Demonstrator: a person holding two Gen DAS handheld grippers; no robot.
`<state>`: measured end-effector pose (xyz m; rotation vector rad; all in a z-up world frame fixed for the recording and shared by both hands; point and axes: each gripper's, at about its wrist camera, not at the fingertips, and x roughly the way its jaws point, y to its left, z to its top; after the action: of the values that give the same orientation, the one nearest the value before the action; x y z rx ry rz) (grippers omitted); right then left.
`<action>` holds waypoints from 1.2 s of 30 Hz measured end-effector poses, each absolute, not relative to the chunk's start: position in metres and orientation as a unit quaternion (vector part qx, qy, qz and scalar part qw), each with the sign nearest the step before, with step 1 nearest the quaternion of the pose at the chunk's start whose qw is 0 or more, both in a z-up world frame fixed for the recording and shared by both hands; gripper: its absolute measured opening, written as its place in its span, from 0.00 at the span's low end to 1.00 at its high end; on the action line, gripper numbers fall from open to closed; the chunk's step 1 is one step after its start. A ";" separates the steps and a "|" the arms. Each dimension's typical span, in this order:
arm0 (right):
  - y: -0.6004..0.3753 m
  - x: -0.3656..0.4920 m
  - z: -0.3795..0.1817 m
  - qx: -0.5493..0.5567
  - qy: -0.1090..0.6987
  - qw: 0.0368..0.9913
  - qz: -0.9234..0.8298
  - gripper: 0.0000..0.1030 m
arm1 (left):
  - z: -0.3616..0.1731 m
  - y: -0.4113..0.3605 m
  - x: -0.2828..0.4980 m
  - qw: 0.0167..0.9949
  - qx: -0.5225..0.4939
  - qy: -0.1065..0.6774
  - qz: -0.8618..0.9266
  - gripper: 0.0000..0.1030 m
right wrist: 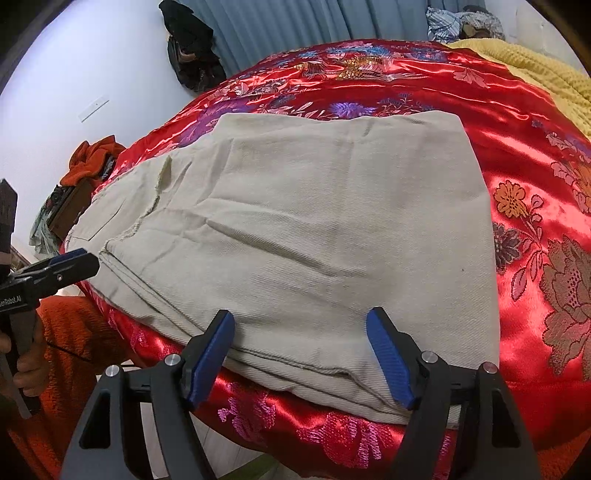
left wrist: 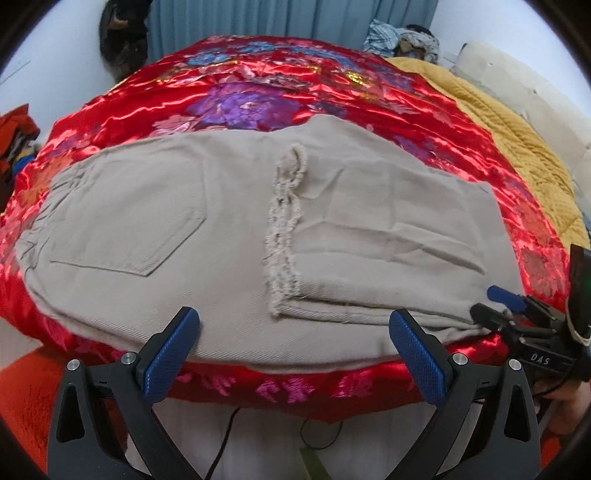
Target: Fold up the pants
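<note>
Beige pants (left wrist: 229, 236) lie on a red floral satin bedspread (left wrist: 258, 85), the legs folded over so the frayed hems (left wrist: 284, 221) rest mid-garment; a back pocket (left wrist: 129, 218) shows at left. My left gripper (left wrist: 293, 332) is open, empty, at the pants' near edge. My right gripper (right wrist: 300, 332) is open, empty, at the near edge of the folded end (right wrist: 332, 229). The right gripper also shows in the left wrist view (left wrist: 495, 306), the left gripper in the right wrist view (right wrist: 74, 264).
A mustard blanket (left wrist: 517, 147) lies at the bed's right side. Clothes are piled at the far corner (left wrist: 402, 40) and left of the bed (left wrist: 14, 136). A dark bag (right wrist: 192, 55) hangs by the blue curtain (left wrist: 258, 18). A cable (left wrist: 229, 439) runs below the bed edge.
</note>
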<state>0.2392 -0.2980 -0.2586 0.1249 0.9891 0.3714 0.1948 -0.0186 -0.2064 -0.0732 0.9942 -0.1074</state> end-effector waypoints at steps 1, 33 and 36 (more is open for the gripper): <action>-0.298 0.239 -0.259 0.059 0.471 0.862 0.177 0.72 | -0.205 -0.017 0.194 0.877 -0.037 0.476 -0.051 0.99; -0.297 0.238 -0.259 0.054 0.464 0.867 0.174 0.75 | -0.226 0.242 0.176 0.776 -0.480 0.398 0.096 0.76; -0.297 0.238 -0.259 0.054 0.464 0.867 0.174 0.75 | -0.230 0.241 0.181 0.772 -0.487 0.397 0.096 0.65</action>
<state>0.2377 -0.2974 -0.2588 0.1121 0.9710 0.3644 0.1811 0.2410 -0.2304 -1.0551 0.8615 0.2081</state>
